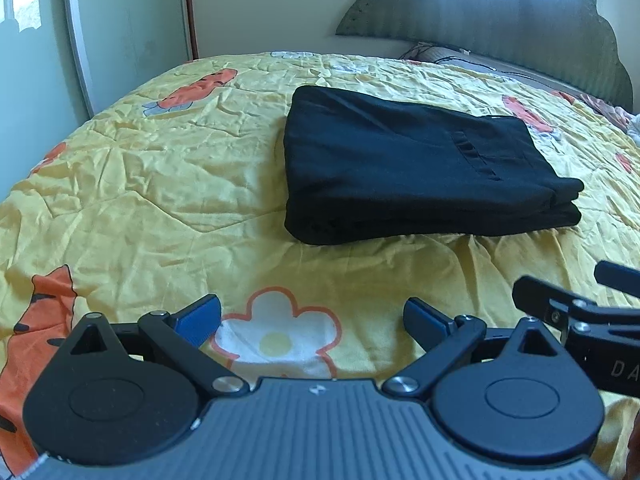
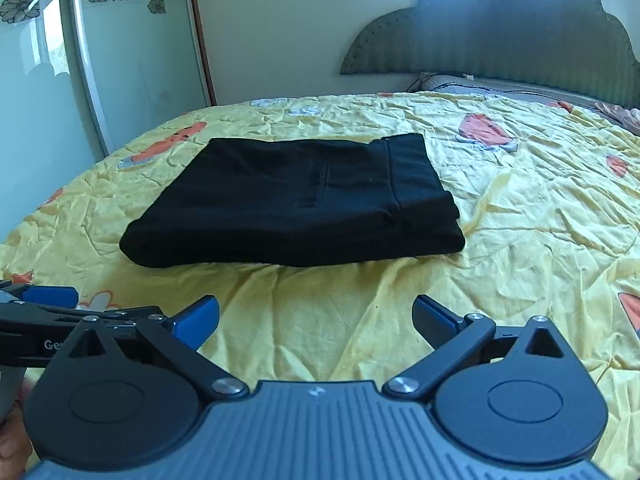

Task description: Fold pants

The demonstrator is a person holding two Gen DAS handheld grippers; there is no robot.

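Note:
The black pants (image 1: 412, 164) lie folded into a flat rectangular stack on the yellow bedspread (image 1: 160, 184). In the right wrist view the same pants (image 2: 296, 204) sit ahead and a little left of centre. My left gripper (image 1: 312, 316) hovers over the bedspread short of the stack, open, with nothing between its blue pads. My right gripper (image 2: 316, 316) is likewise open and empty, back from the pants' near edge. Part of the right gripper shows at the right edge of the left wrist view, and part of the left gripper at the left edge of the right wrist view.
A dark padded headboard (image 2: 500, 32) rises at the far end, with pillows (image 2: 480, 84) below it. A mirrored wardrobe door (image 2: 120, 40) stands along the left side. The bedspread (image 2: 520, 208) is wrinkled, printed with orange shapes and white flowers.

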